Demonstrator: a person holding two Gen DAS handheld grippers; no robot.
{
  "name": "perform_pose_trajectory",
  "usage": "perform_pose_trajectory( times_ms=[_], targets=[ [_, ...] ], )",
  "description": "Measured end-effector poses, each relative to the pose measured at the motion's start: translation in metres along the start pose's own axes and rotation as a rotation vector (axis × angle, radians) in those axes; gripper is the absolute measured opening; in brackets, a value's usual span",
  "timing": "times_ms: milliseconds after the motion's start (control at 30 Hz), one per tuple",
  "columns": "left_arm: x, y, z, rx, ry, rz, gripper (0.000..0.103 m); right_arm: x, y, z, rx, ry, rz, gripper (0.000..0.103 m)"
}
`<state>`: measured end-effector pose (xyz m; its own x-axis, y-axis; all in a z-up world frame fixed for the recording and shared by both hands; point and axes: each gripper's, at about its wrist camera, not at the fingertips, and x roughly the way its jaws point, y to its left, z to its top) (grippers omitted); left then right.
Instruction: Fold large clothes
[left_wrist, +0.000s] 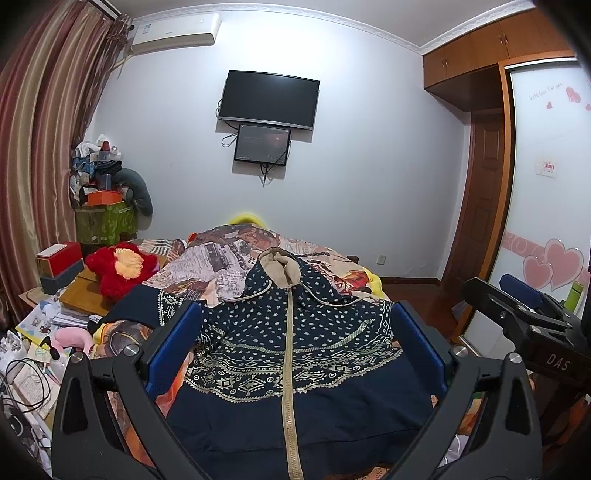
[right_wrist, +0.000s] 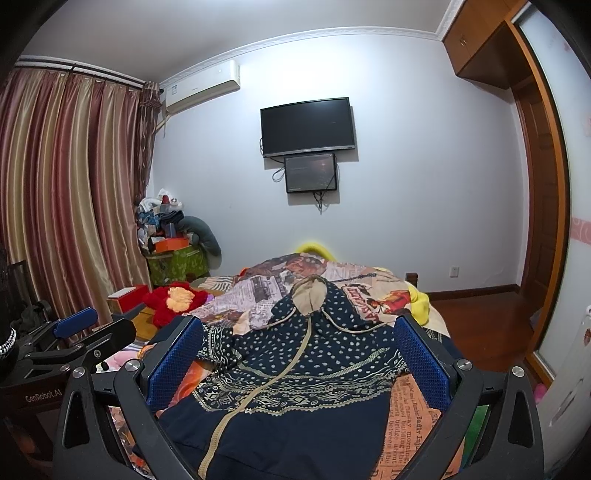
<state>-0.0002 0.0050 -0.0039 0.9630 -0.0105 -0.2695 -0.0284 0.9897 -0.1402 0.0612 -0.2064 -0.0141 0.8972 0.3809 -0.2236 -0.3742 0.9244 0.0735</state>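
Observation:
A navy hooded jacket (left_wrist: 295, 354) with a cream pattern, beige zip and beige-lined hood lies spread face up on the bed, hood away from me; it also shows in the right wrist view (right_wrist: 306, 373). My left gripper (left_wrist: 295, 321) is open and empty, held above the jacket's chest. My right gripper (right_wrist: 299, 332) is open and empty above the jacket too. The right gripper also shows at the right edge of the left wrist view (left_wrist: 517, 295), and the left gripper at the left of the right wrist view (right_wrist: 85, 325).
The bed has a newspaper-print cover (left_wrist: 221, 258). A red plush toy (left_wrist: 118, 266) and boxes (left_wrist: 59, 258) sit at the left, with cluttered books and cables (left_wrist: 33, 354) below. A wardrobe door (left_wrist: 546, 221) stands at the right. A TV (left_wrist: 267, 99) hangs on the far wall.

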Motion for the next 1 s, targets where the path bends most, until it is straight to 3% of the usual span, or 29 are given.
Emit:
perform_pose_trajectory(
  times_ms=[1000],
  targets=[
    [-0.0015,-0.0017,0.0020,0.007,-0.004,0.002,0.102,0.0001,-0.0008,0.0028,0.000,0.000,0.000,0.103]
  ],
)
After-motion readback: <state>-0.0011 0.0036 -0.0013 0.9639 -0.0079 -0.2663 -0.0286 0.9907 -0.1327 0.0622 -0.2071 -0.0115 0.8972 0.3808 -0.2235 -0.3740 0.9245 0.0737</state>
